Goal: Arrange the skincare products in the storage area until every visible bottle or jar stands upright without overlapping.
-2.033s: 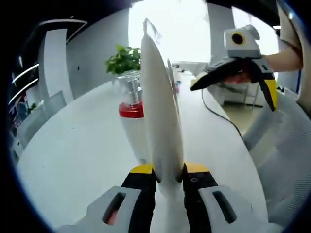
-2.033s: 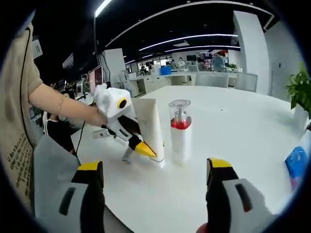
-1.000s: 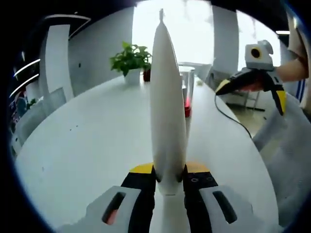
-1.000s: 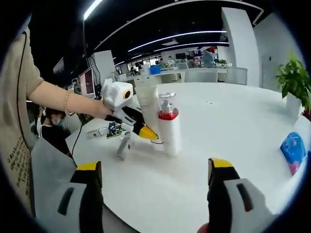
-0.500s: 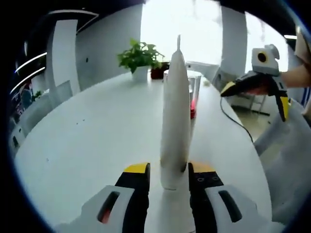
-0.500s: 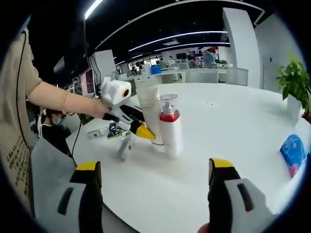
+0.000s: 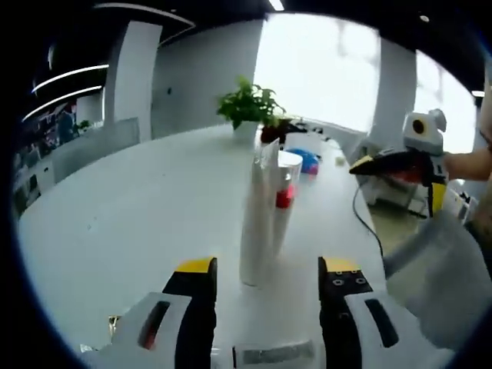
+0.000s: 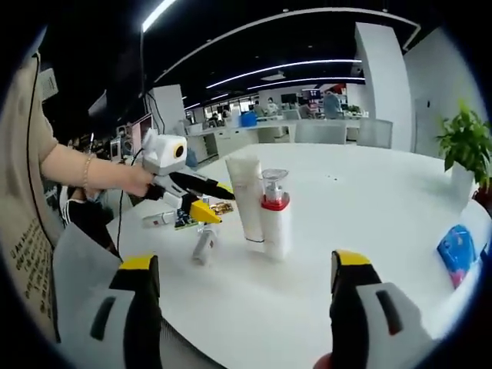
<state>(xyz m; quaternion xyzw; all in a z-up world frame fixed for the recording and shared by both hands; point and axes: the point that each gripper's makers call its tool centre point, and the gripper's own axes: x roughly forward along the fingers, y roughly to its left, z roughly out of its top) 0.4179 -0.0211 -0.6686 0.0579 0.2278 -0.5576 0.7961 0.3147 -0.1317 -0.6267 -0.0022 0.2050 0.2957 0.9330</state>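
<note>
A white tube [image 7: 254, 223] stands upright on its cap on the white table [image 7: 138, 215], touching a pump bottle [image 7: 284, 192] with a red collar behind it. My left gripper [image 7: 267, 269] is open, its jaws drawn back from the tube with nothing between them. From the right gripper view the tube [image 8: 246, 196] and pump bottle [image 8: 275, 215] stand side by side, with the left gripper [image 8: 211, 198] just left of them. A small bottle [image 8: 204, 246] lies on its side near it. My right gripper [image 8: 246, 269] is open and empty; it also hovers off the table's right edge [image 7: 397, 181].
A potted plant [image 7: 250, 104] and a blue packet [image 7: 307, 160] sit at the table's far end. Small flat items [image 8: 173, 221] lie by the table edge near the person's arm [image 8: 84, 173]. A cable [image 7: 365, 223] runs over the right edge. Office desks stand beyond.
My left gripper opened, let go of the white tube and pulled back. The tube now stands on its own against the pump bottle. The right gripper stayed open.
</note>
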